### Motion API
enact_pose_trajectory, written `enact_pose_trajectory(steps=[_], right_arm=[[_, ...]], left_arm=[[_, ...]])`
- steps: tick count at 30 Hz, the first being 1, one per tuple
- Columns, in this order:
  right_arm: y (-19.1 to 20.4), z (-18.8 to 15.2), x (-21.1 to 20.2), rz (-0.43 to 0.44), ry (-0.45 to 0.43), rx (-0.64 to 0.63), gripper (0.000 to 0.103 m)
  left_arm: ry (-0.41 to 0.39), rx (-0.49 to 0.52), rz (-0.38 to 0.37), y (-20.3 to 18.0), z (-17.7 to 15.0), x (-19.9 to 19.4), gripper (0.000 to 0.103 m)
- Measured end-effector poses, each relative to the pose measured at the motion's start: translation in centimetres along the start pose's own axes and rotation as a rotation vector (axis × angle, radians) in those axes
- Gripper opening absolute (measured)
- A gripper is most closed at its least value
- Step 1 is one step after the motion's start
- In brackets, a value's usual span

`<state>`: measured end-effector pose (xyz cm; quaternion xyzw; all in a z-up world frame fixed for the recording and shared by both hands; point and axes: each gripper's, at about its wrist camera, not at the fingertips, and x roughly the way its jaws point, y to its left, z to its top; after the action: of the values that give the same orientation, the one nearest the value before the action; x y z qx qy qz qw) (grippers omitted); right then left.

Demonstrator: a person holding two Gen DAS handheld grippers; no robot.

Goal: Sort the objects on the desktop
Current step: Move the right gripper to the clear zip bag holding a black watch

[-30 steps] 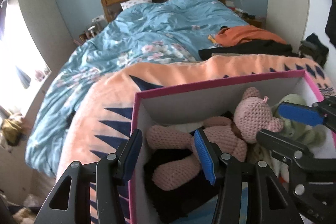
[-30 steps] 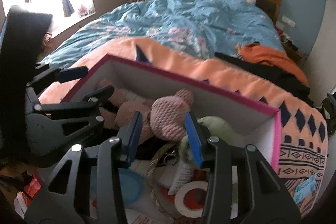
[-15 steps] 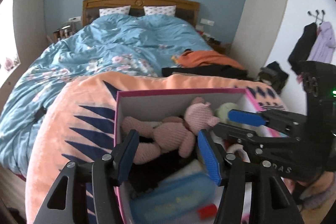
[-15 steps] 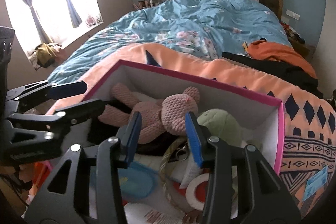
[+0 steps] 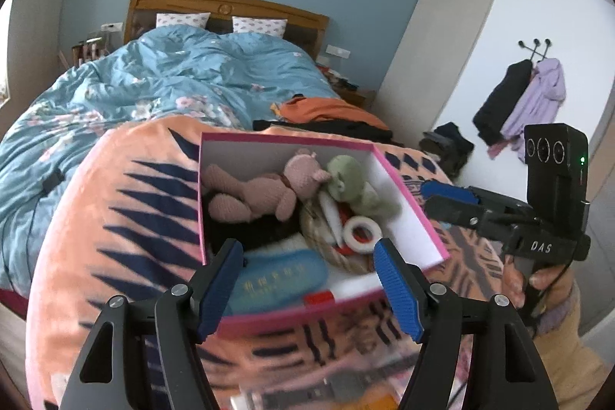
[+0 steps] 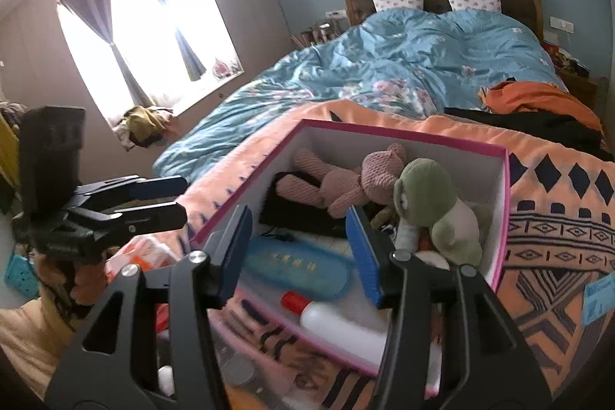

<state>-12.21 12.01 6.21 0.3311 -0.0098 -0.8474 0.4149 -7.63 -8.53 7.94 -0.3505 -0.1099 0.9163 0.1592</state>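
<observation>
Left wrist view. One pink-rimmed box (image 5: 407, 206) stands on an orange patterned blanket (image 5: 115, 202) at the foot of a bed (image 5: 184, 79). Contents: one pink knitted bear (image 5: 265, 191) lying on its side, one green plush toy (image 5: 349, 183) beside it toward the right wall, one white tape roll (image 5: 361, 231), one coil of rope (image 5: 330, 248), one blue pouch (image 5: 276, 281), one red-capped item near the front wall. The left gripper (image 5: 309, 289) hangs in front of the box's near wall, touching nothing; its jaws have just been opening and nothing sits between the pads. The right gripper (image 5: 446, 196) is just beside the box's right side, released and empty.

Right wrist view. Same box (image 6: 503, 218): bear (image 6: 346, 179), green plush toy (image 6: 434, 210), blue pouch (image 6: 300, 269), one white bottle (image 6: 342, 329) with red cap. The right gripper (image 6: 300, 254) hovers over the box's near end, above the pouch, jaws just opened wider, grasping nothing. The left gripper (image 6: 161, 198) is left of the box, apart from it, released.
</observation>
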Motion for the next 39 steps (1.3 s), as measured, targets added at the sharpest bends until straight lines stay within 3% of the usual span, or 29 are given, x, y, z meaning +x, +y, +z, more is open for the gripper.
enact_pose_trajectory(steps=[7,13,18,25,30,31,33,39], right_arm=[[2.0,-2.6,-4.6,0.037,-0.039,-0.030,0.056],[2.8,-6.5,-6.8,0.042,-0.022,-0.030,0.059],[2.4,-10.4,-6.4,-0.001,0.048,-0.003,0.060],[-0.3,-16.1,-4.3,-0.076,0.156,0.131,0.060],[-2.4,-18.8,-4.9,-0.134,0.146,0.226,0.061],[-2.8,-19.3,-5.2,-0.156,0.142,0.248,0.068],[-3.8,-20.5,-5.2,-0.210,0.151,0.288,0.073],[-4.5,-22.0,-4.4,-0.177,0.172,0.347,0.073]], left_arm=[[0.015,0.020,-0.048,-1.0,-3.3,-3.2,0.073],[0.045,0.047,-0.034,-1.7,-6.6,-4.3,0.074],[0.100,0.032,0.022,-0.6,-9.9,-2.9,0.074],[0.178,-0.032,0.082,1.4,-12.8,-0.3,0.074],[0.196,-0.079,0.096,2.7,-13.8,0.6,0.074],[0.205,-0.086,0.100,3.0,-14.1,1.0,0.074],[0.218,-0.096,0.099,3.2,-14.3,1.4,0.074],[0.250,-0.115,0.077,3.6,-15.0,2.6,0.074]])
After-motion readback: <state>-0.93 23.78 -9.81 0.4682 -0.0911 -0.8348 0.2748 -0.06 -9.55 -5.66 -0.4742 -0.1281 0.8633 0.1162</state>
